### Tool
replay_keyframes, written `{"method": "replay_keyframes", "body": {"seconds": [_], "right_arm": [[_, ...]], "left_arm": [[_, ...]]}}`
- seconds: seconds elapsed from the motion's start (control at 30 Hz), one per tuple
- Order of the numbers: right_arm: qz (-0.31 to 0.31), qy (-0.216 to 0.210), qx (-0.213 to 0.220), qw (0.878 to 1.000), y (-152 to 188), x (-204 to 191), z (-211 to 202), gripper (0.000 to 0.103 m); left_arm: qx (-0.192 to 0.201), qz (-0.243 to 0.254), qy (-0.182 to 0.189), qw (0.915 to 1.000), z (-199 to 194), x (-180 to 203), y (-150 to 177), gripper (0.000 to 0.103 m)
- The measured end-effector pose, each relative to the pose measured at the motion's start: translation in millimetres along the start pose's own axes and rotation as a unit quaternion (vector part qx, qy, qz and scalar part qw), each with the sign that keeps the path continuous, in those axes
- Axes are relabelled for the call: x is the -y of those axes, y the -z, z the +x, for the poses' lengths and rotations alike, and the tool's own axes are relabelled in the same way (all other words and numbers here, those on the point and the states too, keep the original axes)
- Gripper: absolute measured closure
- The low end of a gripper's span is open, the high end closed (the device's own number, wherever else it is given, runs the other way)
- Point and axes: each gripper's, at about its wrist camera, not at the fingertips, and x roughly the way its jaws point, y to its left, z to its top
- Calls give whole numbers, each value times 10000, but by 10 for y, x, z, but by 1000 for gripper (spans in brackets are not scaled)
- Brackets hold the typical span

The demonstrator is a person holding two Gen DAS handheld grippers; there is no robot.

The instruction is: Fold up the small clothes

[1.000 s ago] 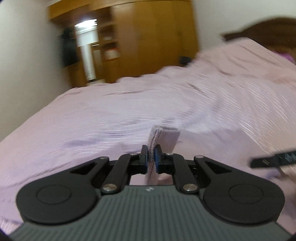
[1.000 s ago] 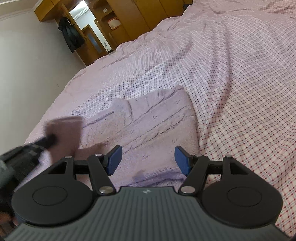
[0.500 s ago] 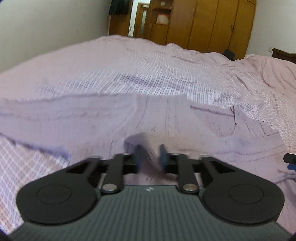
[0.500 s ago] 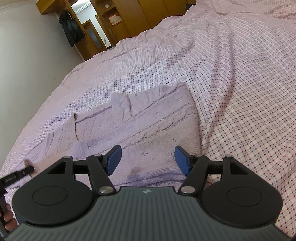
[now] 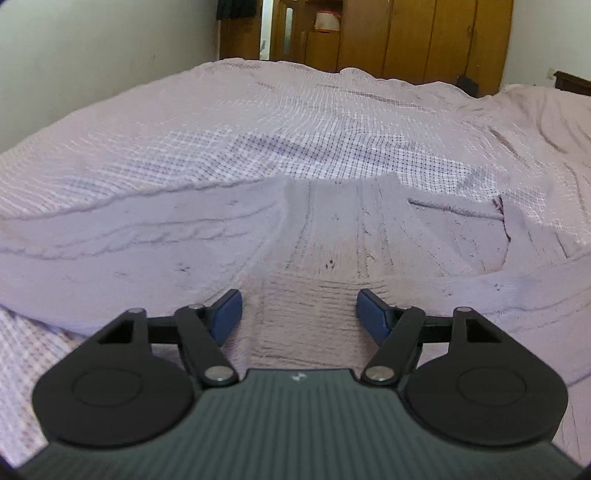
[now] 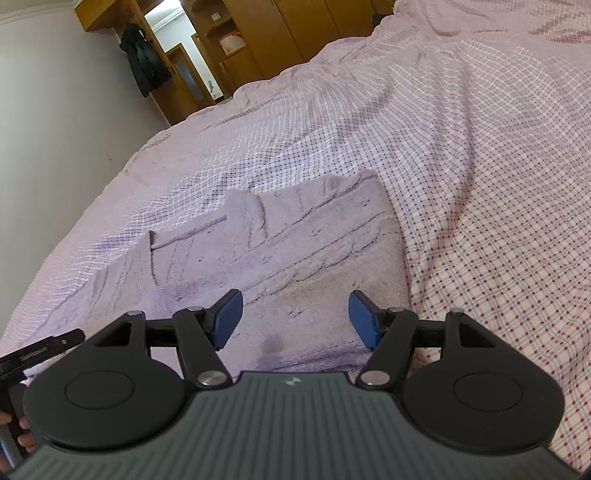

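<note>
A small lilac knitted sweater (image 5: 332,236) lies flat on the bed, with a sleeve laid across its body toward me. My left gripper (image 5: 299,314) is open and empty, low over the ribbed cuff (image 5: 306,317) of that sleeve. In the right wrist view the same sweater (image 6: 288,258) lies partly folded. My right gripper (image 6: 295,319) is open and empty just above the sweater's near edge. The left gripper's body (image 6: 37,350) shows at the left edge of that view.
The bed is covered by a pink checked sheet (image 6: 480,184) with soft wrinkles. A white wall (image 5: 92,55) runs along the left side of the bed. Wooden wardrobes (image 5: 424,33) and a doorway (image 6: 177,55) stand beyond the far end.
My left gripper carried the sleeve cuff over the sweater's body, lowered it and opened, letting it go. My right gripper stayed open in place.
</note>
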Motion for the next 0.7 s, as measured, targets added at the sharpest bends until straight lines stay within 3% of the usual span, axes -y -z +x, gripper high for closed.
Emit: {"method": "replay_keyframes", "body": {"seconds": [0.03,0.07,0.1,0.2,0.3,0.37,0.43,0.53,0.63,0.7], "right_arm": [[-15,40,9,10000,-1,-3,18,32],[-23,65,19,10000,-1,-4,32,32],[-30,84,29,10000,1,-8,45,32],[-113,141,61,9998,14,-36,68,32],[-212,210,103,9995,24,-60,71,32],[-252,279,137,9992,30,-69,75,32],[-299,325,168,9989,33,-78,86,32],[-365,392,186,9984,44,-92,104,32],[-496,452,170,9976,57,-113,122,32],[-567,486,166,9971,65,-135,127,32]], "left_arm": [[73,43,42,10000,-1,24,9,48],[111,129,64,9998,-8,55,16,78],[121,208,140,9996,-8,82,14,89],[429,370,226,9981,-74,169,-40,90],[920,419,189,9947,-213,178,-190,90],[1040,315,151,9940,-226,147,-293,90],[915,338,41,9952,-147,140,-336,90],[305,575,-33,9979,61,178,-289,87],[26,650,-224,9976,129,148,-185,70],[87,588,-322,9977,74,97,-133,43]]}}
